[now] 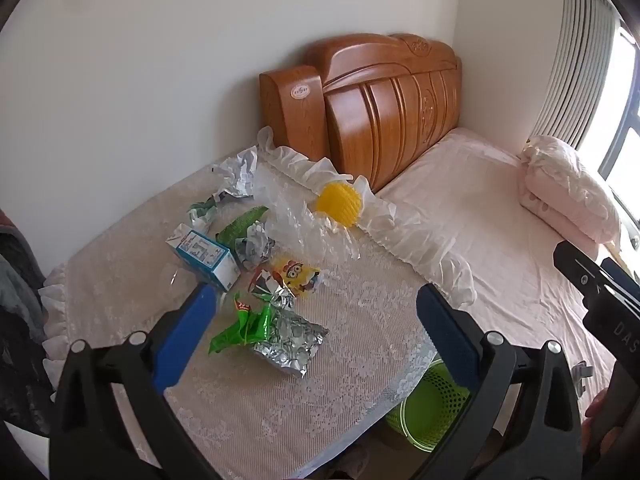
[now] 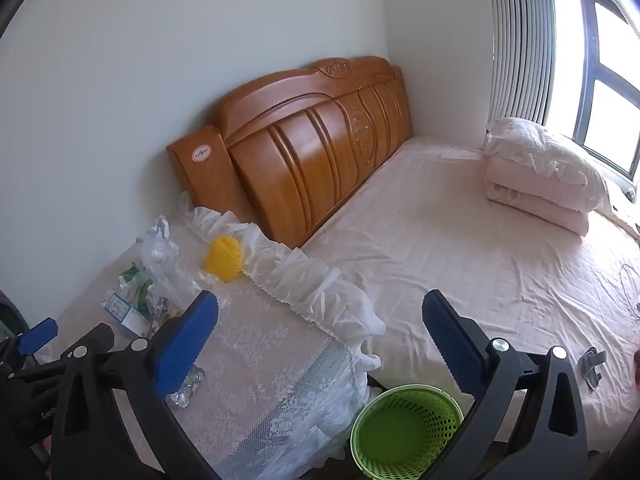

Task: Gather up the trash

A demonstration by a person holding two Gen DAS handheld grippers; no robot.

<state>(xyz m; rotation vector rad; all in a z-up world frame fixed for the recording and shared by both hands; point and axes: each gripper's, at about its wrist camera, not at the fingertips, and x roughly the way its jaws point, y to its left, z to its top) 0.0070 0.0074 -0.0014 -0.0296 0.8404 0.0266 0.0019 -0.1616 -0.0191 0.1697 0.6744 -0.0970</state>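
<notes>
Trash lies on a lace-covered bedside table (image 1: 360, 360): a green and silver foil wrapper (image 1: 276, 334), a yellow cartoon wrapper (image 1: 296, 276), a blue and white carton (image 1: 204, 258), crumpled paper (image 1: 236, 176) and clear plastic film (image 1: 296, 216). My left gripper (image 1: 316, 324) hovers open above the foil wrapper, nothing between its blue pads. My right gripper (image 2: 320, 332) is open over the table's right edge, empty. A green mesh bin (image 2: 404, 428) stands on the floor between table and bed, empty as far as I can see; it also shows as the bin (image 1: 428, 408) in the left wrist view.
A yellow spiky ball (image 1: 340, 204) rests at the table's back by the frilled cloth edge. A wooden headboard (image 2: 312, 140) stands against the wall. The bed (image 2: 460, 260) carries a folded pink quilt (image 2: 544, 172) and a small metal clip (image 2: 592, 364). Window at right.
</notes>
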